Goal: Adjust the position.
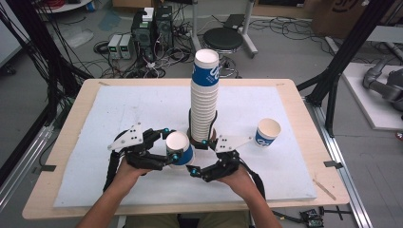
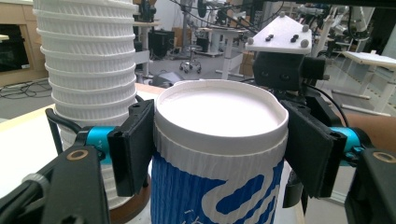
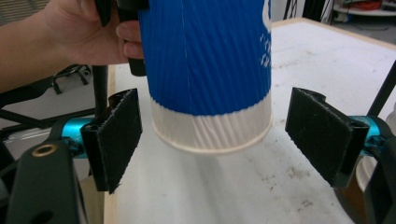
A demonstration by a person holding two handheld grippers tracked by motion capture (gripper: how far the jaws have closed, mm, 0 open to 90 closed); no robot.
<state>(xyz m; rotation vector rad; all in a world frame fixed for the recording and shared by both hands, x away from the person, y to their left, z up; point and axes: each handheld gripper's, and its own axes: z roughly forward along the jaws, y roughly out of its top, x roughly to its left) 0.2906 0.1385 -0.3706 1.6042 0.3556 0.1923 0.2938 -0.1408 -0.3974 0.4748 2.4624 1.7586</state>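
A blue-and-white ribbed paper cup [image 1: 179,148] hangs just above the white board, and my left gripper [image 1: 171,143] is shut on it. In the left gripper view both pads press the cup [image 2: 219,154] just under its rim, with my left gripper [image 2: 222,147] upright. My right gripper [image 1: 198,155] stands open right of the cup. In the right gripper view the cup's base [image 3: 210,70] floats between the spread jaws of my right gripper [image 3: 219,137], touching neither pad. A tall stack of the same cups [image 1: 204,102] rises just behind; the stack [image 2: 86,70] is close on the left.
A single upright cup [image 1: 267,132] stands on the white board [image 1: 119,114] to the right. The stack sits on a round brown base [image 2: 133,212]. A wooden table edge [image 1: 304,123] frames the board. A person's hand [image 3: 70,37] holds the left gripper.
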